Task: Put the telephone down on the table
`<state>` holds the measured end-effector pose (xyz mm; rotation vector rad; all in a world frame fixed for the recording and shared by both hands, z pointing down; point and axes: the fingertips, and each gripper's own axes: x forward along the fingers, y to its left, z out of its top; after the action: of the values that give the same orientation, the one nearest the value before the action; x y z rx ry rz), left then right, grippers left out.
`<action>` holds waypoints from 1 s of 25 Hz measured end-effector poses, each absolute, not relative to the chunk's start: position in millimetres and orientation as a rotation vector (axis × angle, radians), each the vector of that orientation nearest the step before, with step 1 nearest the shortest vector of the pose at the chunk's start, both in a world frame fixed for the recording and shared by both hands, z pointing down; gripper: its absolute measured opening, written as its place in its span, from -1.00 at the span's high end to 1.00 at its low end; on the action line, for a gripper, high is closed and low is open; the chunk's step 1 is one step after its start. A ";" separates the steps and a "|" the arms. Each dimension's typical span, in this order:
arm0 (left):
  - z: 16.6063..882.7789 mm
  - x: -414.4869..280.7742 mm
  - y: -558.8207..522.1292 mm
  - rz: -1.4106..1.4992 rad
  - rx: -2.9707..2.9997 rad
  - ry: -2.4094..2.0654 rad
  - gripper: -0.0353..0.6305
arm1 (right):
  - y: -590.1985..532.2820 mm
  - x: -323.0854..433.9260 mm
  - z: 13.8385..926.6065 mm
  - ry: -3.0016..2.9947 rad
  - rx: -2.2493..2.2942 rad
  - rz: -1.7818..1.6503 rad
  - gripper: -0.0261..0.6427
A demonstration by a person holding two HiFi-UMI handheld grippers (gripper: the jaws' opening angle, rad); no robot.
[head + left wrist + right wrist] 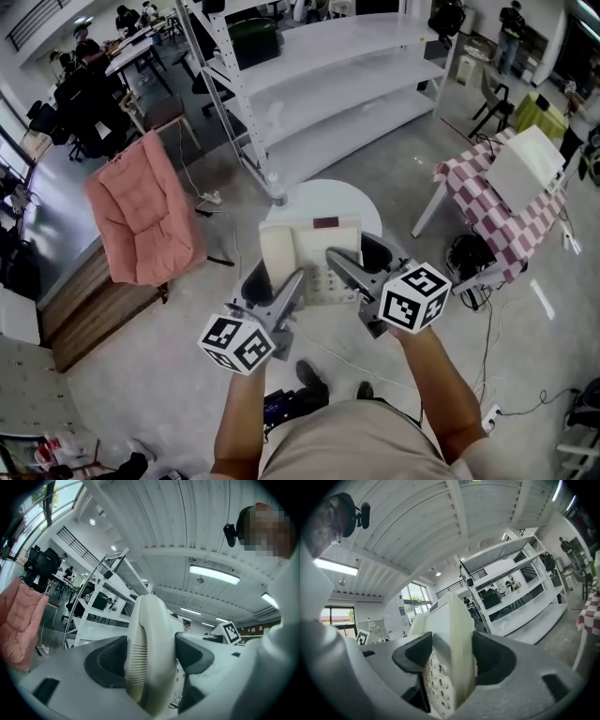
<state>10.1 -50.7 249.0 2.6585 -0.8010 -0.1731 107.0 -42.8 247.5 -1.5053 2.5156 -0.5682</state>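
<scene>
Telephone, cream with numbered keys, is being held over the table: left tool clamping its handset, right tool clamping its keypad side.

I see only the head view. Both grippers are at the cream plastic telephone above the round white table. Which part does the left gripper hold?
Observer: The left gripper is shut on the ribbed cream handset, which it holds across its width.
Operator: And the right gripper, where does it hold?
Observer: The right gripper is shut on one edge of the cream telephone body, just above the number keys.
</scene>
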 end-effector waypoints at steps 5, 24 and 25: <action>250.1 2.0 -84.9 -0.157 2.670 -0.749 -0.04 | -73.5 98.3 248.7 2.482 -1.550 -0.565 0.17; 262.8 -43.3 -170.0 -0.166 2.665 -0.720 -0.04 | -156.3 52.2 257.8 2.485 -1.587 -0.575 0.17; 263.1 -46.0 -174.6 -0.166 2.660 -0.735 -0.04 | -162.0 49.5 257.9 2.495 -1.574 -0.579 0.17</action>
<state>-46.0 -174.6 263.1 2.6596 -0.7347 -0.1656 49.5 -162.0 257.9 -1.5739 2.4951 -0.5787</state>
